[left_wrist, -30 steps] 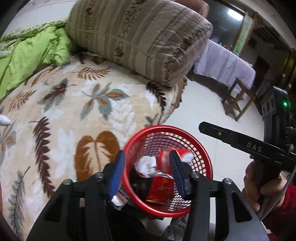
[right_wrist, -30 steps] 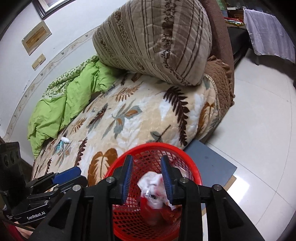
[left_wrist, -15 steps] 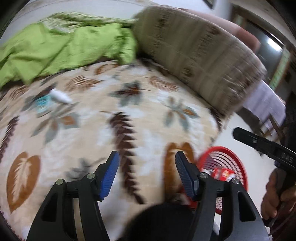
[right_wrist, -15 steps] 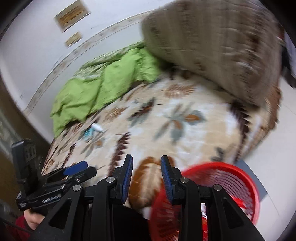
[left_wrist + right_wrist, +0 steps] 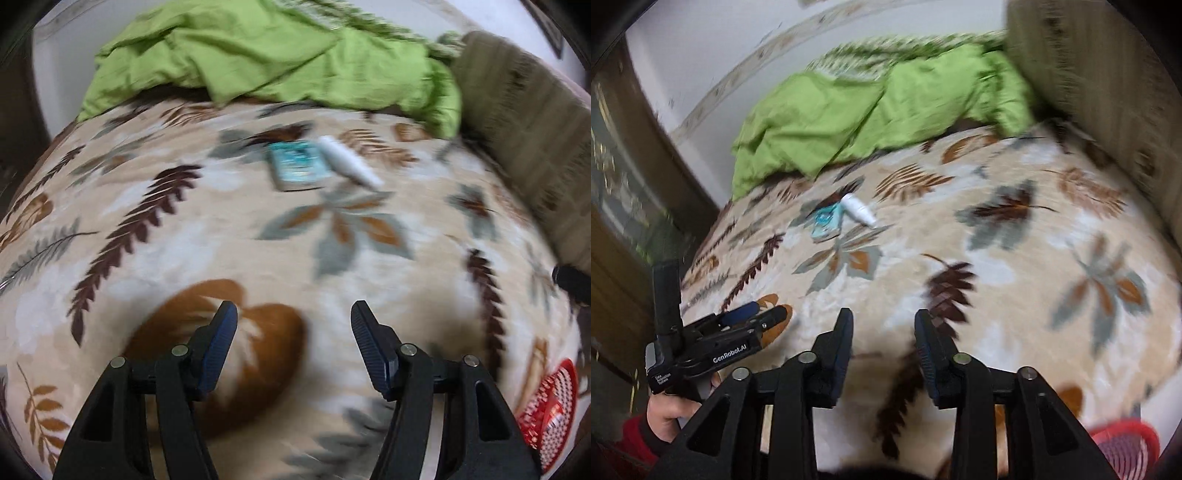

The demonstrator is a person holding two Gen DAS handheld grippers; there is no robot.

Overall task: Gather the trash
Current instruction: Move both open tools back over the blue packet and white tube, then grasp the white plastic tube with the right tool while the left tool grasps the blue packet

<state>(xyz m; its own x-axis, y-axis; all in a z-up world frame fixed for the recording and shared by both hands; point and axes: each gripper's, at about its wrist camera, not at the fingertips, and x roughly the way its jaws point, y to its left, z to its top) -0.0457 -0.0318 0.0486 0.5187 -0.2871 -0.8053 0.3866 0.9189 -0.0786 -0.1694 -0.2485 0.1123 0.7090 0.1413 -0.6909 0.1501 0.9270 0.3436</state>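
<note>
The left gripper [image 5: 290, 325] hangs just above the leaf-patterned blanket [image 5: 229, 236], its jaws spread wide with nothing between them. The right gripper [image 5: 882, 328] hovers over the same blanket, jaws also parted and empty, though set narrower.

The trash lies on the blanket, well beyond both grippers: a teal packet [image 5: 297, 166] lying flat, and a small white tube [image 5: 349, 162] just beside it, on the side toward the striped cushion [image 5: 532, 122]. Whether the two touch is lost in the motion blur. Beyond the packet is the crumpled green quilt [image 5: 280, 55]. The red basket [image 5: 546, 406] sits low at the bed's edge, on the near side of the packet and toward the cushion, with something red and white inside.

The step in hand looks like the reach toward these two pieces. To do it well, I would take one item per gripper: close across the tube's narrow body, since it will likely roll on the soft pile. The flat packet is probably harder; come in low at one edge and pinch it without gathering blanket. Slow down first, as both views are smeared.

Readable writing: "GenRobot.AI" on the left gripper's body in the right wrist view, with a small label below that seems to read "Data Acquisition System". The packet's print is too blurred to read.
</note>
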